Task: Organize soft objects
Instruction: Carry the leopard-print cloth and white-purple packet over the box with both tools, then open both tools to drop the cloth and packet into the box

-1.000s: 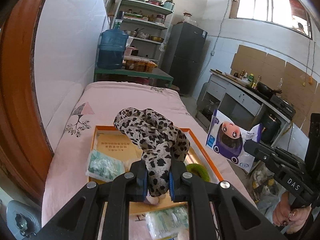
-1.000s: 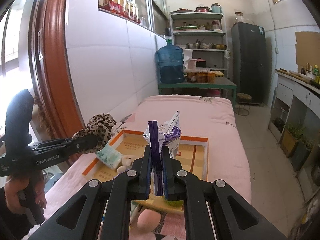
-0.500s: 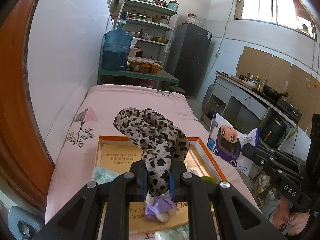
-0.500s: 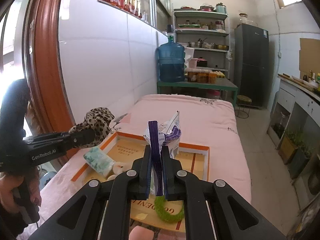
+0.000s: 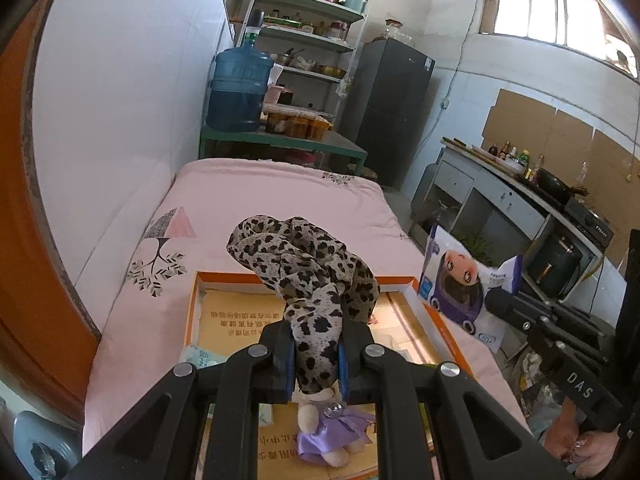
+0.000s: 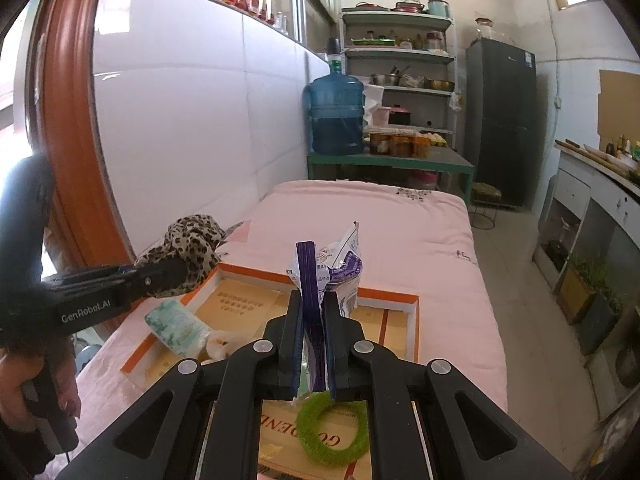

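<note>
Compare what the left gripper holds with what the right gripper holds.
The scarf is leopard-spotted cloth, bunched and floppy; the packet is glossy white-and-purple printed plastic, crinkled and fairly flat. The scarf bulges wide above the left gripper; the packet stands thin, edge-on, in the right gripper. Both are clamped, lifted above the orange-rimmed tray.

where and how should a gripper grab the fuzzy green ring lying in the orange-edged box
Grip the fuzzy green ring across its band, one finger through the hole and one outside, coming straight down from above. It lies flat on the floor of the orange-edged box, so a sideways pinch has little to catch. The near right arc looks freest; the right gripper, shut on a purple wipes pack, covers the far edge.
</note>
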The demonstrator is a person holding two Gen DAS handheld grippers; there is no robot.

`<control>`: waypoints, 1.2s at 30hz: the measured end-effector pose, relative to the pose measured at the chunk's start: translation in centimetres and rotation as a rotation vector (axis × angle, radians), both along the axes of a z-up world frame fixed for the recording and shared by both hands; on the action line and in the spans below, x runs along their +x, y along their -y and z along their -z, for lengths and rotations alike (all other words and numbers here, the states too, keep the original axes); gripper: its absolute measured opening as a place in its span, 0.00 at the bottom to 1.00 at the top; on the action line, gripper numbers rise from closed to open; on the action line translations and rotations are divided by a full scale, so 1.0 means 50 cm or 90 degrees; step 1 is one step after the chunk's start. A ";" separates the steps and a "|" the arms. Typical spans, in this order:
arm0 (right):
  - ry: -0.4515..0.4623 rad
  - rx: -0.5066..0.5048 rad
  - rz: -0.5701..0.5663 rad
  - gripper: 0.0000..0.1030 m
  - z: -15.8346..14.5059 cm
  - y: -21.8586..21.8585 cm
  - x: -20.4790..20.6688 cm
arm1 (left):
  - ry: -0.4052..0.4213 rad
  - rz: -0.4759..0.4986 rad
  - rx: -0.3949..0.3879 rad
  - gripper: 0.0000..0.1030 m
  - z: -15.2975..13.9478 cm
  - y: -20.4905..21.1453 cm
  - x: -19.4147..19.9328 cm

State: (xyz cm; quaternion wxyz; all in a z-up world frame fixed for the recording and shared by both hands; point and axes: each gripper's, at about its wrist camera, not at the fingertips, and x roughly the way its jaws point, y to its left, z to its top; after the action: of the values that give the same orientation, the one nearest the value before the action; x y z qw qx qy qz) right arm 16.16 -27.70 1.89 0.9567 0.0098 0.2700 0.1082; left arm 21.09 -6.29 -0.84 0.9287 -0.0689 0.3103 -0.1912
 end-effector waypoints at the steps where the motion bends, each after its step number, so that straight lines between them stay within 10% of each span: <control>1: -0.001 -0.001 0.002 0.09 0.001 0.001 0.004 | -0.002 -0.001 0.002 0.15 0.003 0.000 0.004; 36: -0.101 -0.085 0.016 0.10 0.136 -0.006 0.121 | -0.106 -0.001 0.023 0.15 0.128 0.029 0.108</control>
State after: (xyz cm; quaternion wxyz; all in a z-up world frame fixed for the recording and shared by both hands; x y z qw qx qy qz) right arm 22.23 -27.41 -4.92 0.9320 -0.0420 0.3516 0.0771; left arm 26.50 -7.72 -7.24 0.9009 -0.0678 0.3898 -0.1784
